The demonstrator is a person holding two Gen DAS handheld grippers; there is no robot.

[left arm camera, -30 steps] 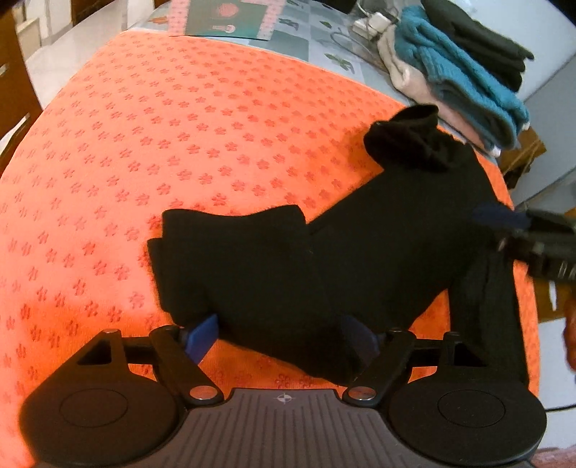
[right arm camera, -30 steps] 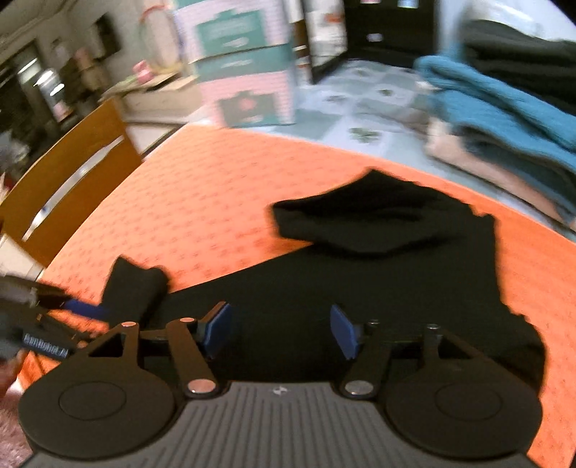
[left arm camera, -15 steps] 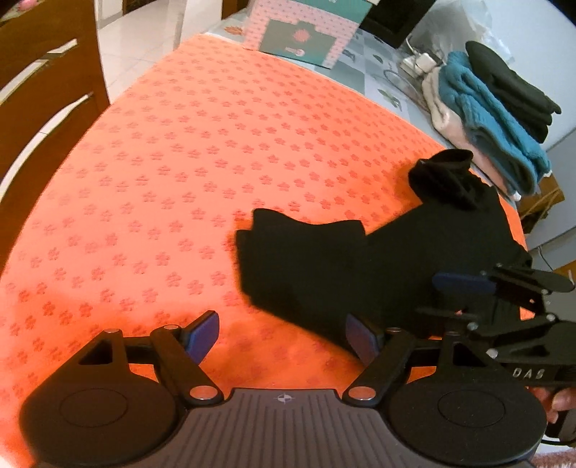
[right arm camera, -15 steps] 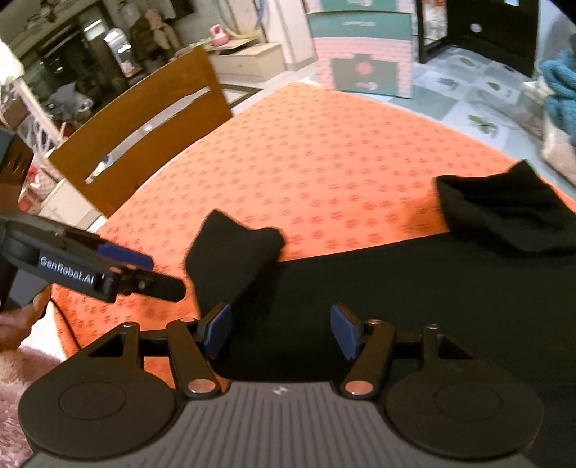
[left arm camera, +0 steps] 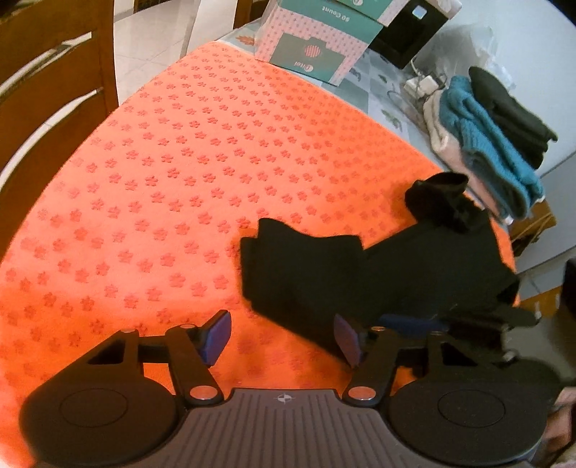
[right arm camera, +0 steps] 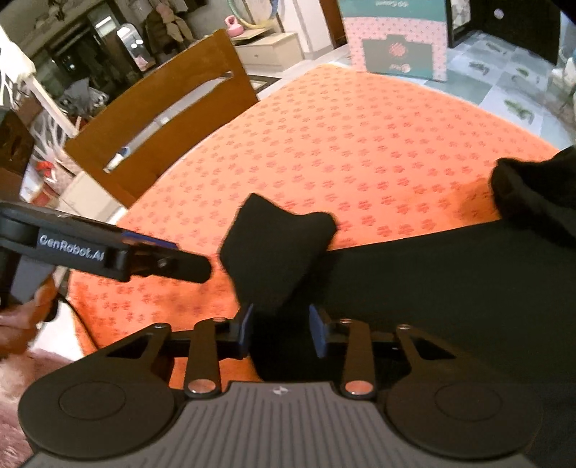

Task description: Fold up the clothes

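Note:
A black garment point(left arm camera: 414, 266) lies spread on the orange flower-patterned cloth point(left arm camera: 180, 172), one folded-over end point(right arm camera: 273, 244) pointing toward the chair. My right gripper point(right arm camera: 280, 329) is at the garment's near edge. Its jaws are closing, and black fabric fills the gap between the blue pads point(right arm camera: 244, 329). My left gripper point(left arm camera: 280, 338) hovers over the cloth with its jaws closing. Mostly bare orange cloth lies between them, and the garment's corner reaches only the right pad point(left arm camera: 345, 340). Each gripper shows in the other's view: the left gripper point(right arm camera: 162, 261) and the right gripper point(left arm camera: 468, 320).
A stack of folded clothes point(left arm camera: 486, 144), teal, beige and dark, sits at the table's far right. A pink and teal box point(left arm camera: 316, 46) stands at the far edge beside a black box point(left arm camera: 406, 32). A wooden chair point(right arm camera: 162, 118) stands on the left. A hand point(right arm camera: 18, 324) grips the left tool.
The left gripper has drawn away from the garment, which was between its jaws and now lies to their right. The right gripper has moved to the near edge and its jaws have narrowed around the fabric.

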